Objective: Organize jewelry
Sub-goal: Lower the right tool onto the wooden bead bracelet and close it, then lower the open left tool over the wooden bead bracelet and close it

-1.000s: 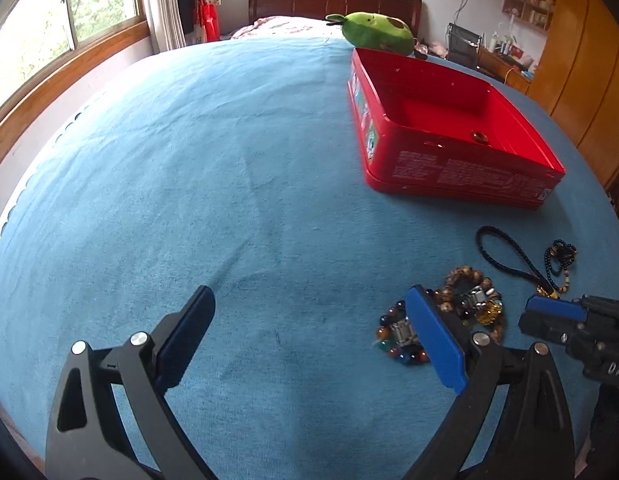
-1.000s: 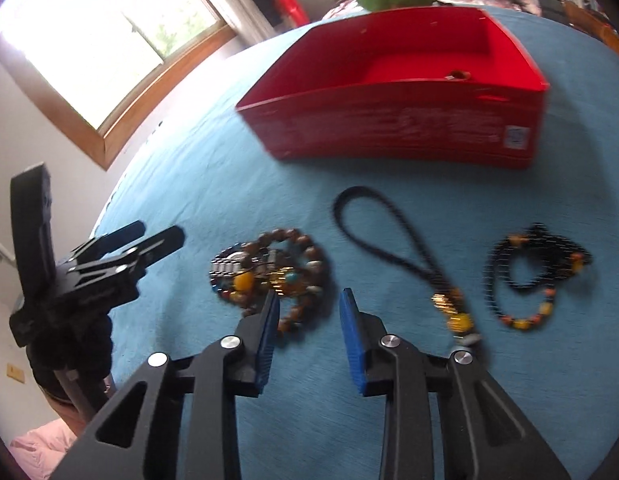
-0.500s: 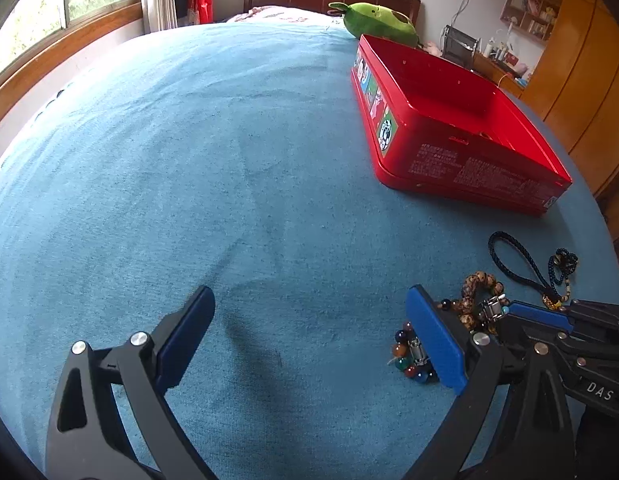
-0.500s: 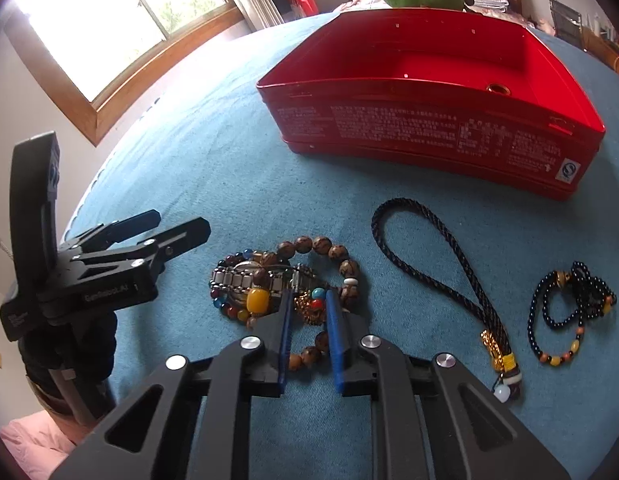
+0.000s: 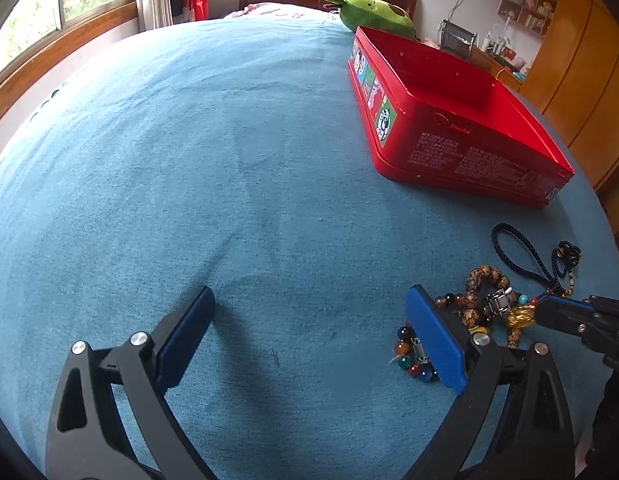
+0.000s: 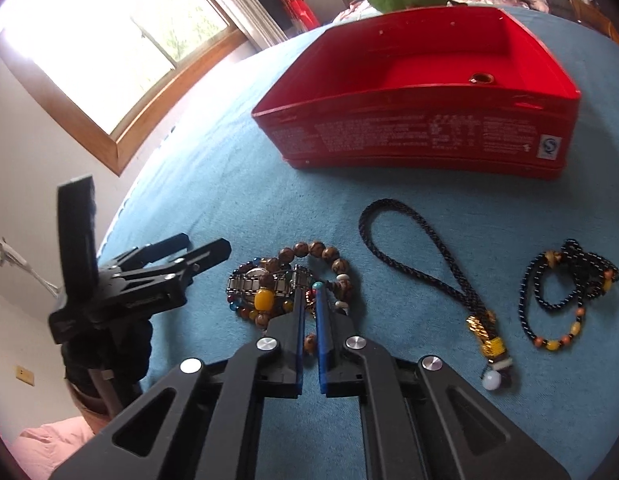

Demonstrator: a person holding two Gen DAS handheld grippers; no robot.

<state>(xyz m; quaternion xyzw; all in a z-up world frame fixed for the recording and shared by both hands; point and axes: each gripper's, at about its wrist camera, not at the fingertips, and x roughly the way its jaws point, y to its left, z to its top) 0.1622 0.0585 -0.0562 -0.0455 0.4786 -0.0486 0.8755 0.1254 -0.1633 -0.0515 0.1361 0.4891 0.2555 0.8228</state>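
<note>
Right wrist view: right gripper pinched on bracelet pile at centre; red box at top holds one ring; cord pendant, black beads unsorted. Left gripper spread wide, idle.

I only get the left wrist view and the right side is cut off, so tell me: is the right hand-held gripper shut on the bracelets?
Observer: Yes, the right hand-held gripper has its pads nearly together, with beads of the bracelet pile between the tips.
Operator: Is anything inside the red box?
Observer: One small ring lies on the floor of the red box, near its front wall.
</note>
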